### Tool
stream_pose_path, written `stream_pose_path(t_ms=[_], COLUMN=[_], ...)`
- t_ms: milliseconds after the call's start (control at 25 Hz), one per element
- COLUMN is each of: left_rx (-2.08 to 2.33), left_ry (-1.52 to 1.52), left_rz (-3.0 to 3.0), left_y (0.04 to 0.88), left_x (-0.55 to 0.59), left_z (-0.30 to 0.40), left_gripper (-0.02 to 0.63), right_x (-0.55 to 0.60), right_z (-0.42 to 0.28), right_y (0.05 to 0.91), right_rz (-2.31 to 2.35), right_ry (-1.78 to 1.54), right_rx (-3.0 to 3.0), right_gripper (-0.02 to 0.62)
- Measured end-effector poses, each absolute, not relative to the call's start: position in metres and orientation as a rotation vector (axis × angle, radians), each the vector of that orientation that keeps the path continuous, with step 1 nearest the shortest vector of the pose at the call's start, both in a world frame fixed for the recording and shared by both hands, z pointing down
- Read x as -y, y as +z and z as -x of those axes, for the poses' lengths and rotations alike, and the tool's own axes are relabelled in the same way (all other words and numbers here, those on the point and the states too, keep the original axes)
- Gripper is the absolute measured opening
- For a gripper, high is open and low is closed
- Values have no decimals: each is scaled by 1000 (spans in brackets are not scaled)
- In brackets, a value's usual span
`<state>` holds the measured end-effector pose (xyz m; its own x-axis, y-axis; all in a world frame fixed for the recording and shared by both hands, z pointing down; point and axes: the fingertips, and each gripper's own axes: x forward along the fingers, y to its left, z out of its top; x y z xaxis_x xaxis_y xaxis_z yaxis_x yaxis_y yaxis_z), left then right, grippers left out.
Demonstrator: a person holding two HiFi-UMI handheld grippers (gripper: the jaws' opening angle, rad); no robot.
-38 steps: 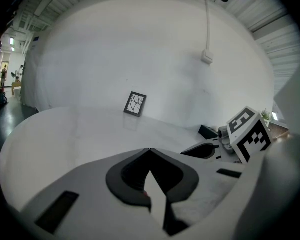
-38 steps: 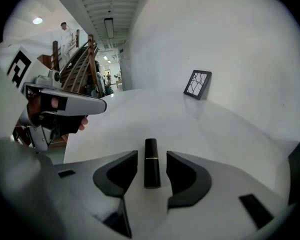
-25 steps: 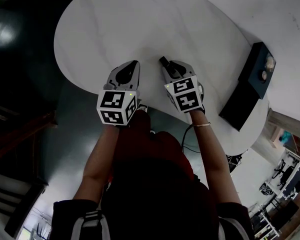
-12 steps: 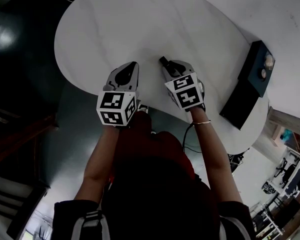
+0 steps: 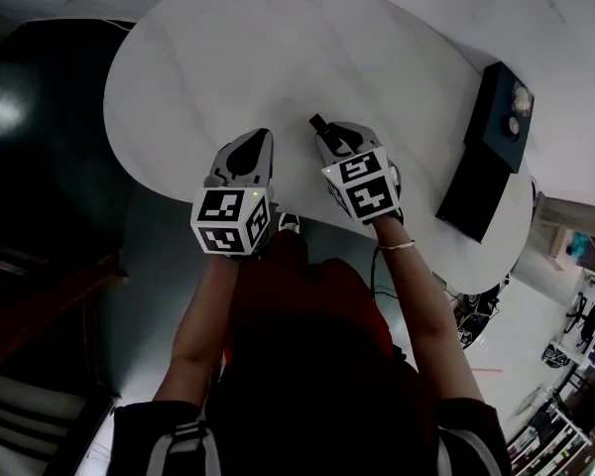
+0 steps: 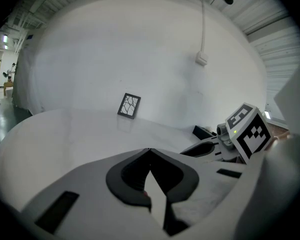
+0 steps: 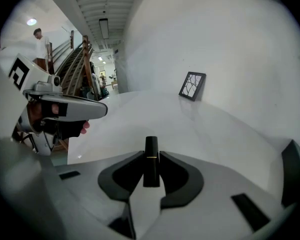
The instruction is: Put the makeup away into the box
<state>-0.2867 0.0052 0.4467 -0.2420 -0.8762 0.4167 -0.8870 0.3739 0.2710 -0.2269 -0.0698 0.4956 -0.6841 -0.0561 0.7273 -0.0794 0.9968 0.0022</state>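
Lipstick (image 7: 151,163), black tube with a thin gold band, sits upright between the jaws of the right claw (image 7: 151,154). Pads press it from both sides; top of the tube sticks out past the jaw tips. Jaws stand at a middling width, set by the tube. In the head view the tube shows as a small dark stub at the front of that claw, held above the white tabletop (image 5: 278,58), near its front edge.

Left claw (image 6: 149,151): jaw tips meet, nothing between them. It hangs just beside the right claw, on the person's left, the two roughly parallel and both pointing out across the tabletop. Apart, not touching.

Box (image 5: 491,117) lies at the right end of the tabletop, well apart from both claws. Dark, with a teal part farther off and a black part nearer the person. Two small round items show on the teal part; too small to tell what they are. Lipstick not yet in the box.

Small framed picture (image 6: 129,105) with a crackled pattern stands tilted at the far edge of the tabletop, by the white wall.

Bracelet (image 5: 402,248) on the right wrist. Background of the right gripper view: staircase (image 7: 72,59), a person (image 7: 40,41) standing by it.
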Motion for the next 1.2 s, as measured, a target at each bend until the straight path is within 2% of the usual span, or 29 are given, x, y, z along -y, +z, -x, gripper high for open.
stream_pose_path(t_ms=[720, 1200], left_rx=[1943, 1727], left_ry=[120, 191], left_rz=[-1846, -2092], left_y=[431, 424], left_x=[57, 114], left_z=[216, 140], left_gripper=[23, 23], right_x=[119, 169], right_z=[139, 25], right_y=[450, 425], right_rz=[-519, -940], right_ry=[160, 288], right_rx=[2376, 2315], right_gripper=[101, 101])
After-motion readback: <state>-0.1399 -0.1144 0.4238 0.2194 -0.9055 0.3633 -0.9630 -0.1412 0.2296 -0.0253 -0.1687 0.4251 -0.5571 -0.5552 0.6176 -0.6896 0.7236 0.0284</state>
